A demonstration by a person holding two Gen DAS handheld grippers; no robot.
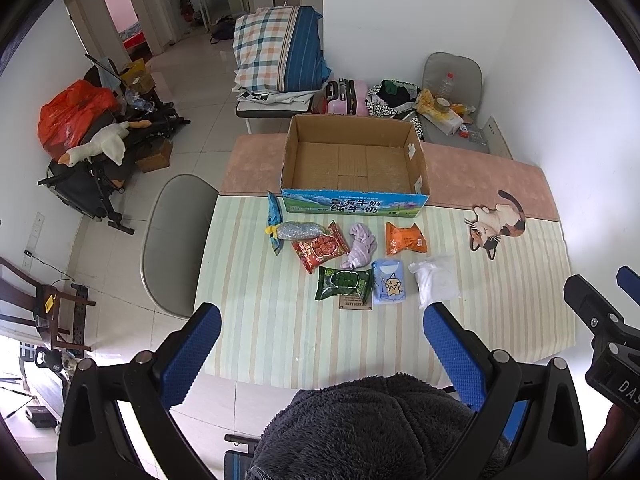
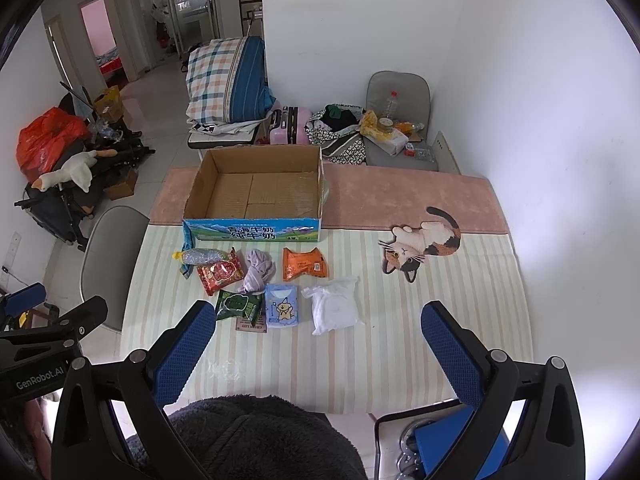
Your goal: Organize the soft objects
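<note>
The soft things lie in a loose cluster on the striped cloth of my table (image 1: 256, 312), just near of the open cardboard box (image 1: 354, 160), which stands empty at the seam where the stripes meet the pink cloth. In the far row, left to right, I see a silvery bag (image 1: 298, 231) lying over a blue packet (image 1: 274, 216), a red snack pack (image 1: 320, 247), a bunched lilac cloth (image 1: 362, 246) and an orange pack (image 1: 405, 239). In the near row sit a green pack (image 1: 343, 283), a pale blue tissue pack (image 1: 389, 283) and a white plastic bag (image 1: 434, 280), the green pack resting partly on a small brown card (image 1: 355, 304). A cat-shaped mat (image 1: 498, 220) lies well apart to the right. My left gripper (image 1: 322, 354) hangs above the near edge of the table, released, its 2 blue pads spread wide with nothing between them. My right gripper (image 2: 320, 354) hangs beside it, likewise spread and holding nothing. A dark fleece sleeve (image 1: 372, 428) shows below both. A grey chair (image 1: 176, 244) stands at the table's left side.
</note>
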